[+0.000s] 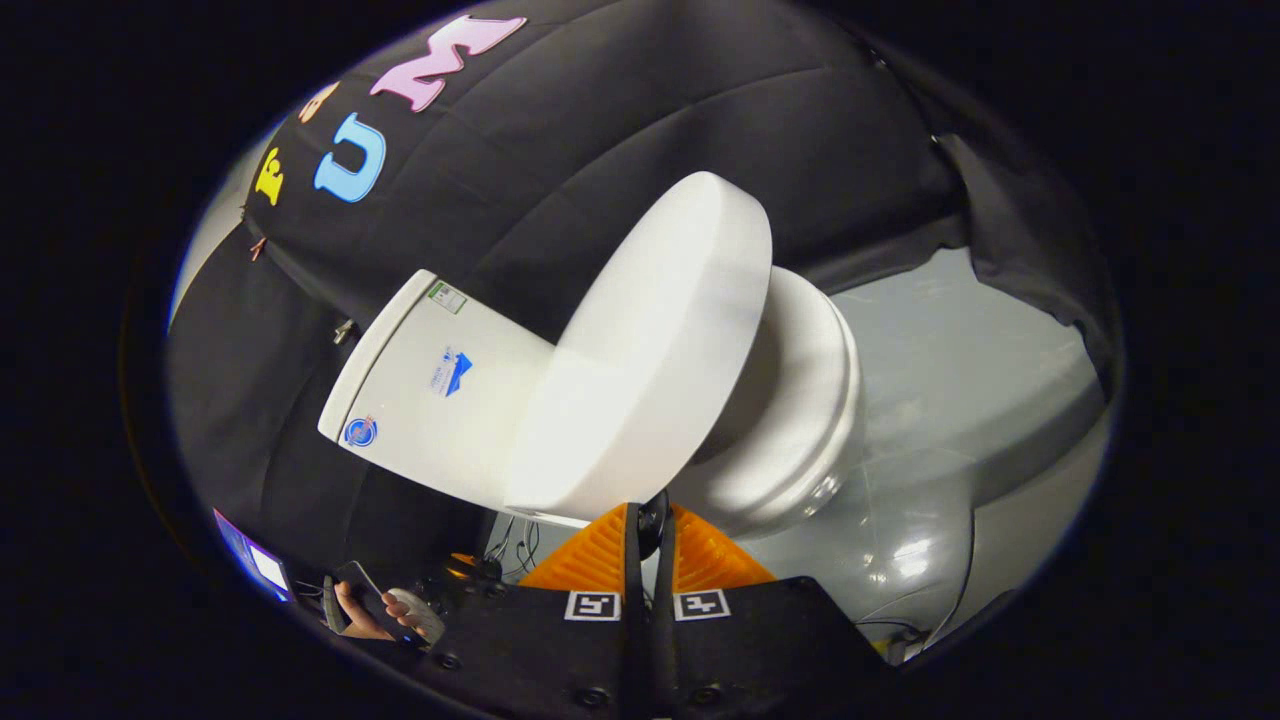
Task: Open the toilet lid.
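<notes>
Looking along the gripper [648, 535], its orange fingers [590, 560] were seen nearly closed, pinching nothing. The toilet lid [650, 350] was raised partway just ahead of them, between tank [430, 390] and seat [810, 400]. It'd probably be best pushed gently back until rested on the tank.

The raised lid [650, 350] hides the bowl's opening and most of the seat [810, 400] behind it. The lid's lower edge covers the tips of the orange fingers [600, 555], so whether they touch it cannot be told. Tank [430, 400] stickers are too small to make out
</notes>
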The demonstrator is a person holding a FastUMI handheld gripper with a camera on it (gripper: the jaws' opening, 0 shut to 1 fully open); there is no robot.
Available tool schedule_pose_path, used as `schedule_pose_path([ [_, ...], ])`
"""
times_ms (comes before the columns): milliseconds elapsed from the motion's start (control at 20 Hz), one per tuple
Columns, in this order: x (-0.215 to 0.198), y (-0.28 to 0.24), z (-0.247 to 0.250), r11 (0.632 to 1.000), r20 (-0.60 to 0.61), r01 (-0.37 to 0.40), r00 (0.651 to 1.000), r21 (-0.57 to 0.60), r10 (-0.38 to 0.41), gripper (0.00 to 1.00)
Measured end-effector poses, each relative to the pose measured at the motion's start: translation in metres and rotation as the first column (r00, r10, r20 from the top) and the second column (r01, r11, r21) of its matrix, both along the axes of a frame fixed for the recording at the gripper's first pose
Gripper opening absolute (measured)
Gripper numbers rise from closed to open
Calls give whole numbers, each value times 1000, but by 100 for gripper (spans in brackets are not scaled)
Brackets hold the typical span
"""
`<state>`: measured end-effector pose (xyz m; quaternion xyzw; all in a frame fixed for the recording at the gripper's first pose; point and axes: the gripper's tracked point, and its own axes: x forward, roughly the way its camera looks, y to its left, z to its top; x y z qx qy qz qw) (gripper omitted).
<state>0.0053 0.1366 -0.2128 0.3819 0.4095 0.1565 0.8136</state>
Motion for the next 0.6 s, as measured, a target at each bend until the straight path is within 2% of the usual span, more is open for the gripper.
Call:
schedule_pose_path([
  [200,10,15,47,995,122,-60,990,-78,69,5],
  [400,22,31,97,983,239,-107,961,-148,141,5],
  [600,31,49,131,957,301,-131,931,-257,208,5],
])
